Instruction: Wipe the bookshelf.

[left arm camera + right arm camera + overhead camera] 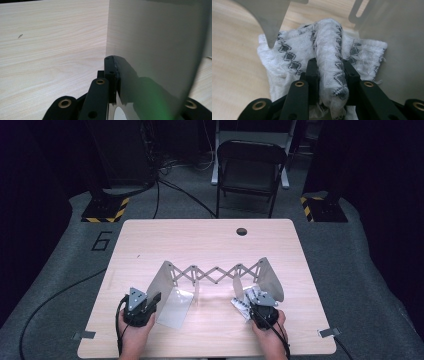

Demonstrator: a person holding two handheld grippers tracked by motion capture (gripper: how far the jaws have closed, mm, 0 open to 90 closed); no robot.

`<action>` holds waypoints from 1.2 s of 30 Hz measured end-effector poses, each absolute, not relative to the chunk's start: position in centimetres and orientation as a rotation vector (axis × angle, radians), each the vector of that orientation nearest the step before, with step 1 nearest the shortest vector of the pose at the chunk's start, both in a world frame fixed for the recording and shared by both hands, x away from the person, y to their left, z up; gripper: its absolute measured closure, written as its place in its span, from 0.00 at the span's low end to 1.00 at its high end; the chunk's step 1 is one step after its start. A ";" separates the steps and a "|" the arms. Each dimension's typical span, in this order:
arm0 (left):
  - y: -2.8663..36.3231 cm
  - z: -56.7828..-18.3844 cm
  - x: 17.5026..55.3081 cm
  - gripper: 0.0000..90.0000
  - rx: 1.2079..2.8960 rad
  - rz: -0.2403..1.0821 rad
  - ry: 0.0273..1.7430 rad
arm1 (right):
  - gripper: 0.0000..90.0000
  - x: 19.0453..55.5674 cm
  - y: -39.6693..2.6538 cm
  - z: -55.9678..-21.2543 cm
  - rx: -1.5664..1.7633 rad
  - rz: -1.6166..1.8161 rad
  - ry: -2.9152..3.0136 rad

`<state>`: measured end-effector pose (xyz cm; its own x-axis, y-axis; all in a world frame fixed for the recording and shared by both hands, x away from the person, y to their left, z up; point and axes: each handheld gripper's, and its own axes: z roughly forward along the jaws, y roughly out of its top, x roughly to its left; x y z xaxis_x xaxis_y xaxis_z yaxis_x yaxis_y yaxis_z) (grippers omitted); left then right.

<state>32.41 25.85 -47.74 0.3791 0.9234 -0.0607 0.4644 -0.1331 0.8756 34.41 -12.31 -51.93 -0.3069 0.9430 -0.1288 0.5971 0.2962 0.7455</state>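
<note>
Progress looks to be about midway, judging by how things lie. An expanding metal rack [215,272], with a scissor lattice joining two grey end panels, stands stretched across the middle of the wooden table [210,240] in the high view. Its left panel [167,290] sits at lower left of centre, its right panel [270,277] at lower right of centre.

Left gripper [141,307], at the lower left of the high view, is clamped shut on the near edge of the left panel. In the left gripper view one black jaw lies flat against the grey sheet [155,50], which fills the right half of that frame, so this hand appears to be steadying the rack.

Right gripper [260,309], at the lower right of the high view, is closed on a white cloth [247,300] with a dark diamond pattern. In the right gripper view the jaws pinch a raised fold of the cloth [329,50] at the centre of the frame, while the remainder lies bunched on the table just in front of the right panel [397,50]; a curved piece of the rack's metal [269,15] hangs over its upper left corner.

So the rack is already opened out and held, and the cloth is gripped. What seems left is to lift the cloth clear of the table and put it on or into the rack, then let go with both grippers. Nothing hangs on the lattice yet.
</note>
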 end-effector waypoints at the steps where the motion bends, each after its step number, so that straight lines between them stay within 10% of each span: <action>1: 25.9 -47.7 32.4 0.97 1.756 0.650 1.223 | 0.79 34.8 -12.1 -51.9 1.357 0.787 2.010; 36: 25.8 -47.8 32.4 0.97 1.762 0.647 1.213 | 0.78 35.1 -12.2 -51.6 1.367 0.781 2.057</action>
<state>32.36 25.81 -47.75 0.3885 0.9196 -0.0588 0.4635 -0.1398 0.8750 35.11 -12.25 -51.58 -0.3365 0.9339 -0.1212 0.6179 0.3161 0.7200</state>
